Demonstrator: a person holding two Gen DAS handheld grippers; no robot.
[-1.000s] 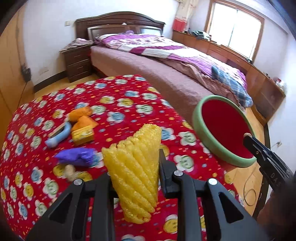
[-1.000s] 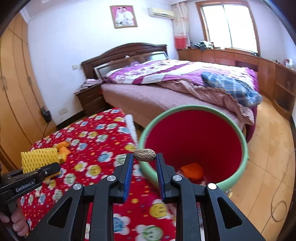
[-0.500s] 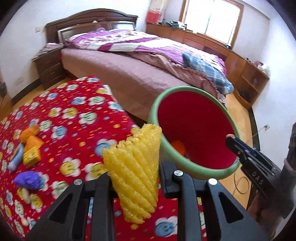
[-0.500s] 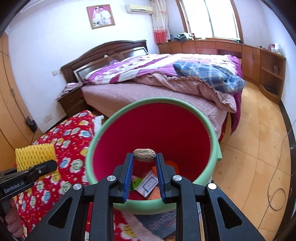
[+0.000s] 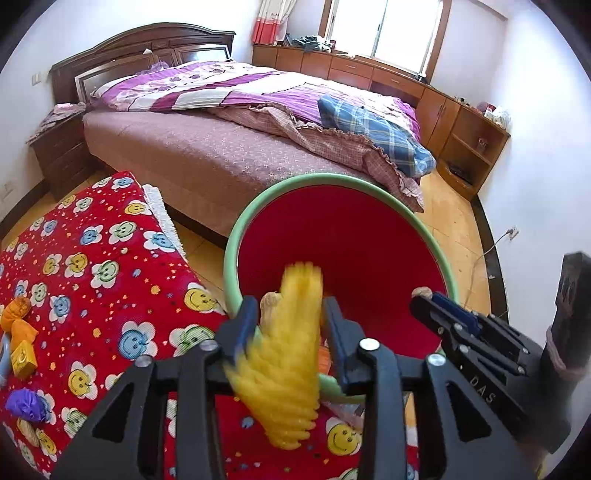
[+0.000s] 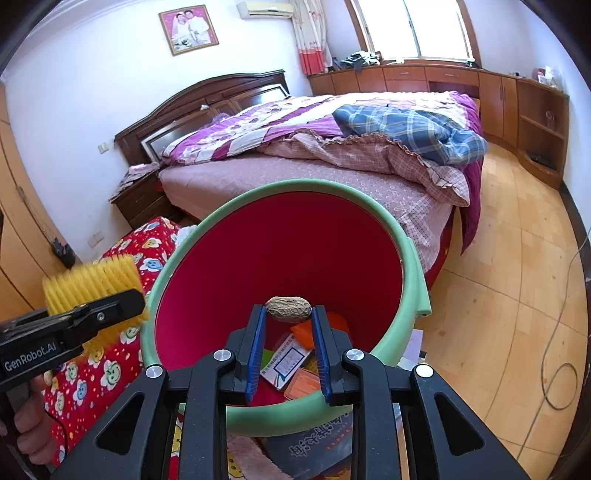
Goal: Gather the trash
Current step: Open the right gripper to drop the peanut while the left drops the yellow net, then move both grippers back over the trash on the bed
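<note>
The left gripper (image 5: 288,317) has just been opening its fingers, and the yellow foam net (image 5: 284,365) sits loose and motion-blurred between them above the near rim of the bin (image 5: 373,184), placed there so it drops inside. The right gripper (image 6: 289,321) pinches a peanut (image 6: 288,309) between nearly closed fingers, over the bin's mouth. The mouth stands wide and clear (a cloth-covered tabletop (image 5: 92,266) at nine o'clock, bare floor at three).

a home bedroom: ahead of the grippers a bed (image 6: 332,155) with dark wooden headboard (image 6: 207,99), a nightstand (image 6: 144,195) beside it, wall cabinets (image 6: 480,88) under a window (image 6: 417,29), framed photo (image 6: 188,27).
</note>
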